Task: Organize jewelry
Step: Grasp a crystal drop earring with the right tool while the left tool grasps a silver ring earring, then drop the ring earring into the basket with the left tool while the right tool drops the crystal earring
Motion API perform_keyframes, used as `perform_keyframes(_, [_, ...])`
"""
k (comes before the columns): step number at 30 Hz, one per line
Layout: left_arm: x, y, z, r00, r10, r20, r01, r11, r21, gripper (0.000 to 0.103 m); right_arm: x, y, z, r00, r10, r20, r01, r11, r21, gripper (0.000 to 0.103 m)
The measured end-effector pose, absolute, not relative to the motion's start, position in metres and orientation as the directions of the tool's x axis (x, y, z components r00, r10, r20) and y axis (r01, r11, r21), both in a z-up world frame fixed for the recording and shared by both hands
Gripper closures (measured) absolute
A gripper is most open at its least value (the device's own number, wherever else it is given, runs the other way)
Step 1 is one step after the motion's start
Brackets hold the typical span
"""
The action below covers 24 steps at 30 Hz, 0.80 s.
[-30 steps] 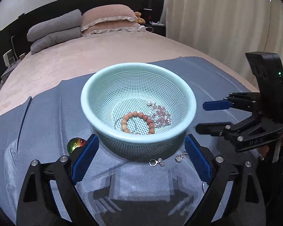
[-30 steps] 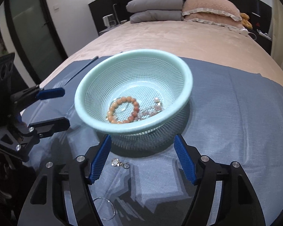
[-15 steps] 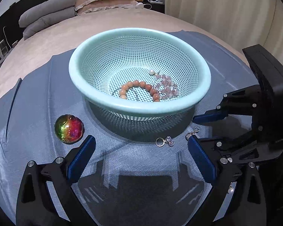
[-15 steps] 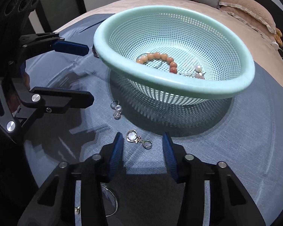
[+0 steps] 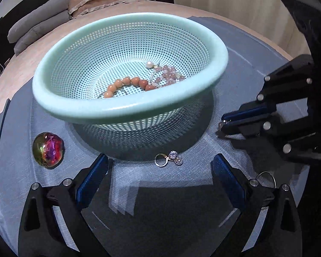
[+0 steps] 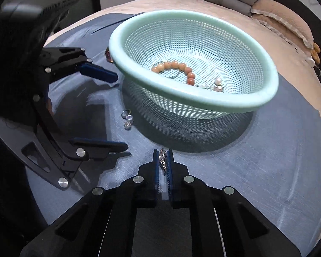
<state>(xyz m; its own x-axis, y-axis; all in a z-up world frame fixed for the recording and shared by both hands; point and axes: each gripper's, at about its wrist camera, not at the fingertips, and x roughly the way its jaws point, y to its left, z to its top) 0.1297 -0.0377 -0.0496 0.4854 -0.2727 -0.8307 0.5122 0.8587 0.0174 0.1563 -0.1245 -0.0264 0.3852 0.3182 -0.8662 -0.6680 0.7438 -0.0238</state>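
Note:
A mint mesh basket point(image 5: 128, 111) point(image 6: 224, 105) stands on a blue cloth and holds an orange bead bracelet point(image 5: 128, 83) point(image 6: 177, 66), a pink bead bracelet point(image 5: 169, 75) and a pearl piece point(image 5: 149, 64). My right gripper point(image 6: 163, 152) is low on the cloth in front of the basket, shut on a small silver earring point(image 6: 162, 160). In the left wrist view it point(image 5: 222, 123) shows at the right with its jaws together. My left gripper point(image 5: 158, 159) point(image 6: 121, 112) is wide open, straddling a crystal earring point(image 5: 169, 158) point(image 6: 126, 118) without touching it.
An iridescent glass ball point(image 5: 48, 150) lies on the cloth point(image 5: 160, 184) left of the basket. A thin wire hoop point(image 5: 267, 178) lies partly behind my left gripper's right finger. The cloth covers a beige bed with pillows point(image 5: 38, 25) at its far end.
My right gripper sank to the cloth and closed on the silver earring. My left gripper came down and forward, and the crystal earring now lies between its open fingers.

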Motion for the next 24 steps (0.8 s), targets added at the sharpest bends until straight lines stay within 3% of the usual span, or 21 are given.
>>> perform_keyframes(3, [0.131,-0.045,-0.057,0.516,-0.254,-0.818,0.516,0.855,0.060,0.007,0.155,-0.128,-0.023,0.407,0.327,-0.853,-0.653,0.757,-0.021,0.097])
perform_keyframes(6, [0.133,-0.044,-0.060,0.532,-0.276,-0.801,0.489,0.872,0.024,0.007,0.155,-0.128,-0.019,0.415,0.331,-0.848,-0.651,0.759,-0.022,0.097])
perform_keyframes(8, [0.133,-0.045,-0.061,0.527,-0.268,-0.806,0.489,0.872,0.030,0.013,0.152,-0.129,-0.017,0.415,0.333,-0.847,-0.658,0.753,-0.027,0.097])
perform_keyframes(12, [0.127,-0.040,-0.054,0.518,-0.271,-0.811,0.478,0.879,0.012,0.056,0.145,-0.133,-0.011,0.432,0.338,-0.836,-0.651,0.758,-0.030,0.096])
perform_keyframes(16, [0.123,-0.041,-0.051,0.484,-0.275,-0.830,0.494,0.869,0.001,0.084,0.140,-0.137,-0.004,0.452,0.344,-0.823,-0.638,0.770,-0.028,0.096])
perform_keyframes(20, [0.118,-0.043,-0.048,0.467,-0.264,-0.844,0.507,0.862,0.011,0.084,0.147,-0.146,0.002,0.468,0.354,-0.810,-0.623,0.782,-0.018,0.096])
perform_keyframes(24, [0.110,-0.042,-0.037,0.463,-0.273,-0.843,0.530,0.848,0.017,0.085,0.142,-0.157,0.020,0.452,0.481,-0.751,-0.654,0.751,0.087,0.096])
